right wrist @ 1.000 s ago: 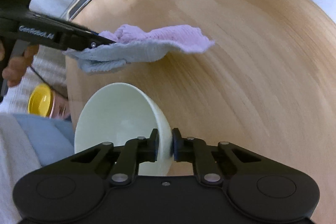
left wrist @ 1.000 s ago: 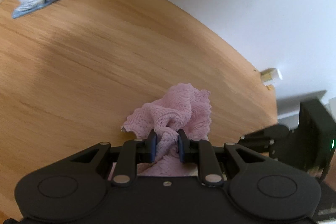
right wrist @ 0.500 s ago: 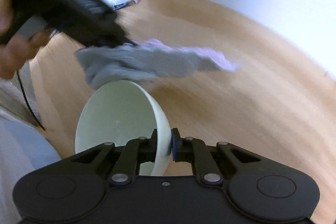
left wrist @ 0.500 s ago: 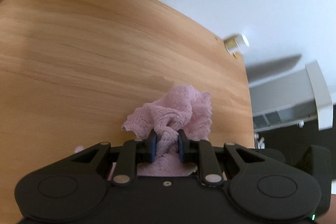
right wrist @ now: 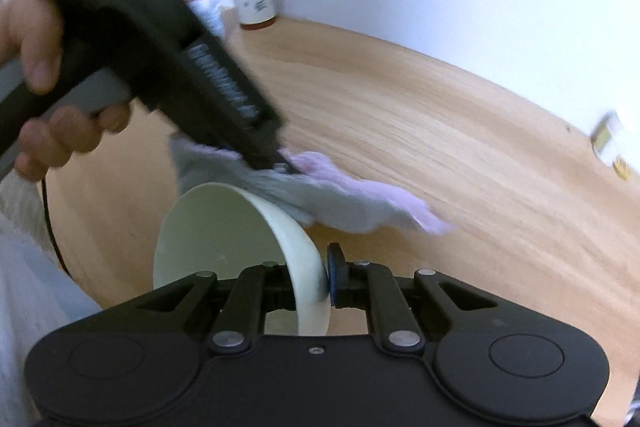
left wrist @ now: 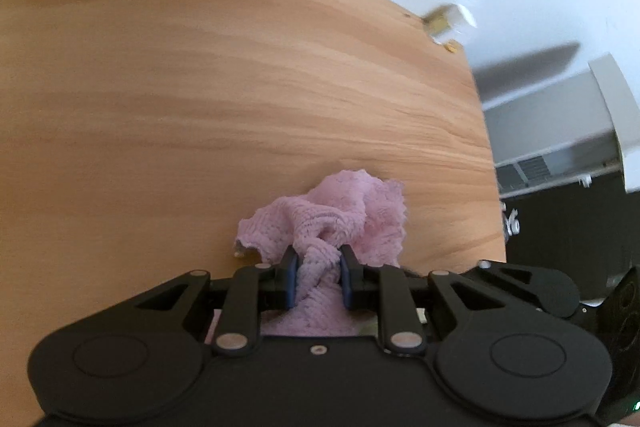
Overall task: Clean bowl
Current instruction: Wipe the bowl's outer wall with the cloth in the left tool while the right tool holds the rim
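Over the wooden desk (right wrist: 460, 131), your left tongs (right wrist: 286, 167) clamp the cloth (right wrist: 352, 199) just beyond the rim of the bowl (right wrist: 240, 239), which your right tongs (right wrist: 320, 279) pinch.

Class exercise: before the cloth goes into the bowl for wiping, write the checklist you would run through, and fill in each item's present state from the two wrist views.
1. Left gripper shut on the pink cloth: ok.
2. Right gripper clamped on the bowl wall, one finger inside, one outside: ok.
3. Bowl tilted with its opening clear of the cloth: ok.
4. Cloth inside the bowl: not ok; it hangs past the far rim.
5. Dirt inside the bowl: cannot tell.
6. Wooden table bare under the bowl: ok.
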Tool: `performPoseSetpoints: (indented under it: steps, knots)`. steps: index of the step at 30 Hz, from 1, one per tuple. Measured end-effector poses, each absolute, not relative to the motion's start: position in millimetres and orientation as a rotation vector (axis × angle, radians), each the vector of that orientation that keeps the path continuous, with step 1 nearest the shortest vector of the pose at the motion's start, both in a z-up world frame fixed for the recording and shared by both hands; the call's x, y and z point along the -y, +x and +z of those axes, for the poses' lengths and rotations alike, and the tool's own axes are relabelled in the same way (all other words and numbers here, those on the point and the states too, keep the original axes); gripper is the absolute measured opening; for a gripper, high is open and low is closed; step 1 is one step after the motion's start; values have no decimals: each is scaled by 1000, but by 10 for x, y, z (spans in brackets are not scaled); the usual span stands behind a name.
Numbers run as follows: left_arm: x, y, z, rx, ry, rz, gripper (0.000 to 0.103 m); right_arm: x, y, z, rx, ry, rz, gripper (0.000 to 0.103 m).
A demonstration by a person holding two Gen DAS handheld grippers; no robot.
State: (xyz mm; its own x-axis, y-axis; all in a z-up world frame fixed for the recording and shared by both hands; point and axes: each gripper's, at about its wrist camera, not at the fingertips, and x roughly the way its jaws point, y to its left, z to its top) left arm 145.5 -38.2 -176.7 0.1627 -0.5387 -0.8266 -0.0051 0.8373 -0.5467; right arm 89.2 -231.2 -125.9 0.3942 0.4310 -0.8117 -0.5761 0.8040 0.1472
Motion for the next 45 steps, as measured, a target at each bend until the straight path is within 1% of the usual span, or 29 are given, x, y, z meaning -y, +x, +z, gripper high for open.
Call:
performPoseSetpoints:
  steps: [3,9,15,17,22,26,31,35,36,38,45]
  knots:
    - [189,1364,-1866,-1388,-560,-365,19,2473,918,-1289,-1007,-91,593,14]
    - [-77,1225,-1958,-1362,-779,-367,18,2637,941,-1384,-1054,24,510,14]
    - [86,1352,-1912,-1326,-827,-359,18,2440,1016,-1610,-1105,76,481,14]
    - [160,1414,-1911,-1321,-856,-375,18,2463,1008,-1608,-1111,78,490,14]
    - [295,1487,-1873,-1320,-823,-382,19,2631,919,-1546,-1117,93,484,13]
    - [191,1379,-1851,-1314,-838,-363,19,2670,923,-1579,-1114,141,456,14]
    - [-24,1237,-1850,-1330,-878,-325,19,2670,951,-1584,-1110,180,461,17]
    - [-123,1102,-1897,-1360,-879,-283,19,2700,979,-1636,-1131,220,426,16]
    - [-123,1089,-1907,-1364,-884,-282,19,2730,996,-1648,-1138,230,416,14]
    - [-106,1038,-1919,-1375,-895,-292,19,2837,1018,-1734,-1172,308,381,12]
    - [-64,995,-1934,-1389,-926,-296,18,2989,1005,-1837,-1210,401,330,12]
